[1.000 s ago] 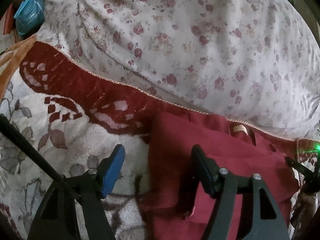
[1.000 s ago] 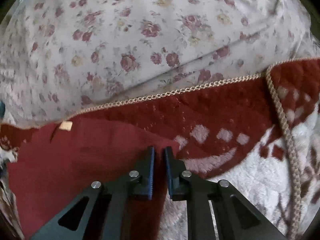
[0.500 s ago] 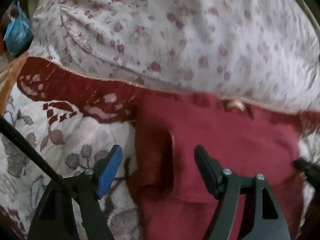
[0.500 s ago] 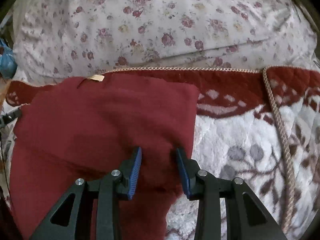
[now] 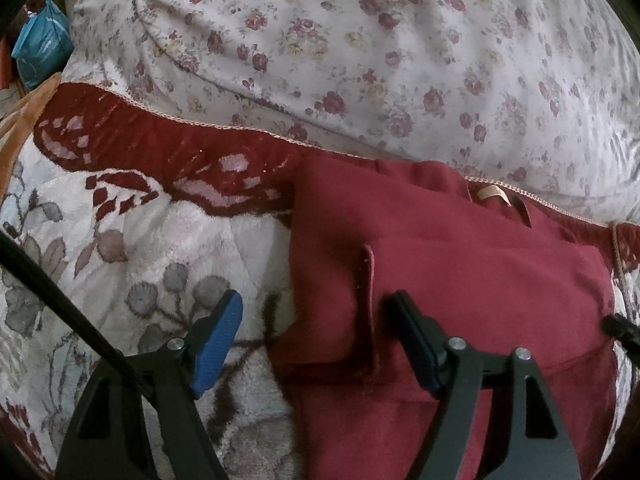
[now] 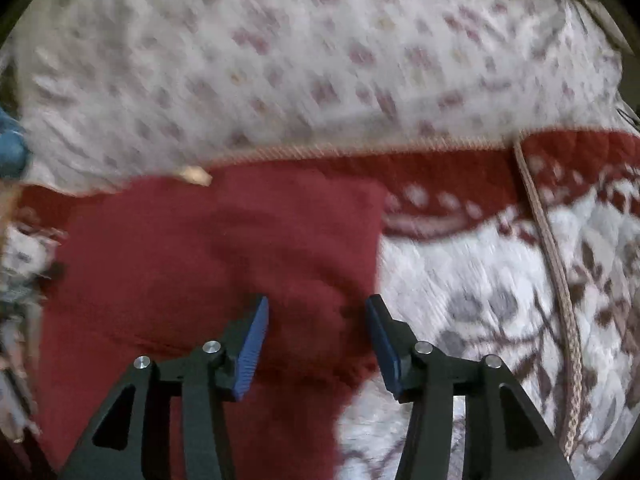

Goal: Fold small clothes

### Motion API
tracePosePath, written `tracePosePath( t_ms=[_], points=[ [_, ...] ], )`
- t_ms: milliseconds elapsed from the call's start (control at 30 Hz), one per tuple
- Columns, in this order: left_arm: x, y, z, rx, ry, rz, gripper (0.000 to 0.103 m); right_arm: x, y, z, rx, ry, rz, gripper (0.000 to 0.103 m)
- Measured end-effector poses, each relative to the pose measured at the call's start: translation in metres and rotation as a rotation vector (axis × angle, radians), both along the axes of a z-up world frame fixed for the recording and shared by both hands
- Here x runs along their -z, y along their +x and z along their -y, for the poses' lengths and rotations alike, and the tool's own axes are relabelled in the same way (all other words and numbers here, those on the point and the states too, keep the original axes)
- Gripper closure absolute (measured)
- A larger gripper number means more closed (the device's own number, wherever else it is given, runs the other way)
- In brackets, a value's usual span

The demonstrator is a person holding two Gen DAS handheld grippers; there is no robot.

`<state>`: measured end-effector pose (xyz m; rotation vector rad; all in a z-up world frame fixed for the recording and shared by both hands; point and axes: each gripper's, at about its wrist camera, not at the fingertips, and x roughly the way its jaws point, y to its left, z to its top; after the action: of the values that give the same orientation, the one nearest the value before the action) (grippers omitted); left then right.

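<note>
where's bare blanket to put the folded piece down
Left of the red garment the pale blanket lies bare up to its dark red border. Right of the garment, bare up to the braided cord. Crowded ahead: the floral pillow overhangs that border.

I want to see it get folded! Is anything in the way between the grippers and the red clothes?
No. Both the left gripper and the right gripper are open right above the dark red garment, with nothing visible between.
</note>
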<state>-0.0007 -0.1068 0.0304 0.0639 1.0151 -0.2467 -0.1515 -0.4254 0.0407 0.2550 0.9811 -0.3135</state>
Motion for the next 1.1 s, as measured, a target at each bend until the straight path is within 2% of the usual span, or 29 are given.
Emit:
tracePosePath(
  t_ms=[67,233,300,467,633,833,933,1100],
  points=[
    [0.0,0.0,0.0,-0.002,-0.001,0.0,0.027,0.005,-0.004,0.003,0.005,0.003,0.012,0.048],
    [-0.001,-0.001,-0.002,-0.008,-0.011,0.001,0.027,-0.006,-0.019,0.006,0.025,0.046,0.026,0.047],
    [-0.002,-0.004,-0.004,-0.009,-0.014,0.008,0.027,-0.01,-0.026,0.004,0.017,0.046,0.036,0.04],
    [-0.006,-0.019,-0.012,-0.002,-0.017,0.012,0.027,-0.015,-0.046,-0.01,-0.018,0.088,0.041,0.035],
    [-0.016,-0.049,-0.022,0.011,-0.014,0.001,0.027,-0.011,-0.068,-0.026,-0.067,0.156,0.015,0.031],
    [-0.031,-0.099,-0.036,0.007,0.018,0.063,0.026,-0.01,-0.099,-0.034,-0.07,0.189,0.023,0.025],
    [-0.029,-0.118,-0.043,0.017,0.022,0.046,0.026,-0.011,-0.108,-0.036,-0.067,0.185,0.025,0.025],
    [-0.024,-0.15,-0.063,0.003,-0.014,0.006,0.025,-0.015,-0.118,-0.041,-0.051,0.184,0.042,0.022]
  ],
)
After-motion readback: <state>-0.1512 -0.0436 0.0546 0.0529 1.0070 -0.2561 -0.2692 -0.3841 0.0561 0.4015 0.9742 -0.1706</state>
